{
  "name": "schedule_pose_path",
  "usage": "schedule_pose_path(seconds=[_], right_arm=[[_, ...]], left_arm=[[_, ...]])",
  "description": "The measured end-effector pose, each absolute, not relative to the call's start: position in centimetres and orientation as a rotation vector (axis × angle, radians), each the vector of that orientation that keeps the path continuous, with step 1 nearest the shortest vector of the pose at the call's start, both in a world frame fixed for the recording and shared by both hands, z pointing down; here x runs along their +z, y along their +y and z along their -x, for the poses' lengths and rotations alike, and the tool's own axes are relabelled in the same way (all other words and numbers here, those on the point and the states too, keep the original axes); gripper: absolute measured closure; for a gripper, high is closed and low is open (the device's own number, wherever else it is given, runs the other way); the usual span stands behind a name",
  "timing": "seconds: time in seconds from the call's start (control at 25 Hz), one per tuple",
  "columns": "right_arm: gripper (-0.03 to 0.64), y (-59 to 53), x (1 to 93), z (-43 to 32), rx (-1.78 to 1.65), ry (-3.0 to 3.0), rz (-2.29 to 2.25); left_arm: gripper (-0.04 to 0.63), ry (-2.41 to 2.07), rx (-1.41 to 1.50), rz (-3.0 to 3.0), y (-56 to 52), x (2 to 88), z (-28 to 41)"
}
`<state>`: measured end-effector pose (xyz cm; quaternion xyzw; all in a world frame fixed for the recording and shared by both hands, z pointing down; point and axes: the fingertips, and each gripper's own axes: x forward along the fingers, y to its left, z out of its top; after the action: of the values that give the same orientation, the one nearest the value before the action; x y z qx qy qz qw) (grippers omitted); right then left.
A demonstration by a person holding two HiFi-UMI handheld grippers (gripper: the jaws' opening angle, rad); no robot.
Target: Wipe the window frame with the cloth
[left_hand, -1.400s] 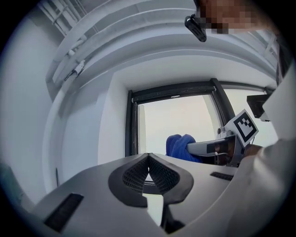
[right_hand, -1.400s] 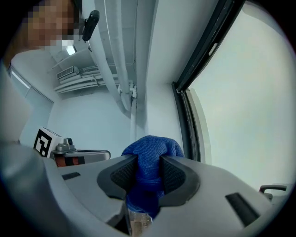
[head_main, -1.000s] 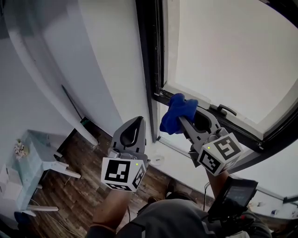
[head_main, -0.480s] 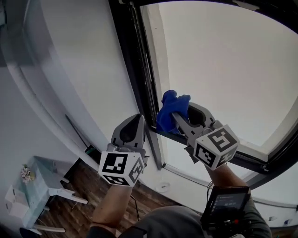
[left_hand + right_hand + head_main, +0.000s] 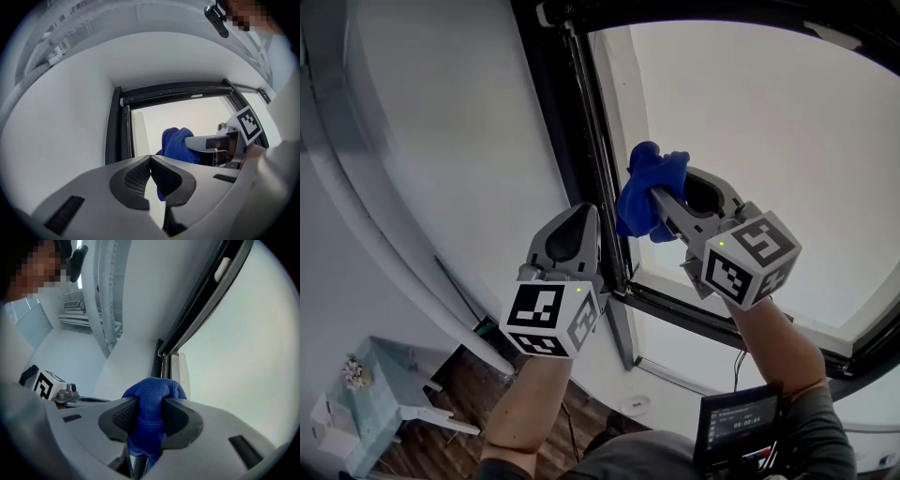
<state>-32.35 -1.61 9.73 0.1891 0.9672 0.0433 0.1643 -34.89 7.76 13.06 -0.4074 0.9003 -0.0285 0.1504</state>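
Pinching the bunched blue cloth (image 5: 643, 190) between its 2 jaws, the right claw (image 5: 658, 204) holds it up against the pale pane, just beside the dark window frame (image 5: 572, 141). The left claw (image 5: 581, 216) hangs lower, beside the frame, jaws pressed together on nothing.

The right gripper (image 5: 664, 199) carries the cloth (image 5: 639, 208) up from the bottom corner of the window frame (image 5: 572, 141) to beside its upright bar. The left gripper (image 5: 580, 217) rises too.
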Motion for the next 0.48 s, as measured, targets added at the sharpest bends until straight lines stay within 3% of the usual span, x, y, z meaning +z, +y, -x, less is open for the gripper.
schedule_pose_path(seconds=[0.48], right_arm=[[0.485, -1.1, 1.4, 42.0, 0.143, 2.684, -0.453]], left_arm=[[0.585, 2.437, -0.103, 1.217, 6.3, 4.0, 42.4]])
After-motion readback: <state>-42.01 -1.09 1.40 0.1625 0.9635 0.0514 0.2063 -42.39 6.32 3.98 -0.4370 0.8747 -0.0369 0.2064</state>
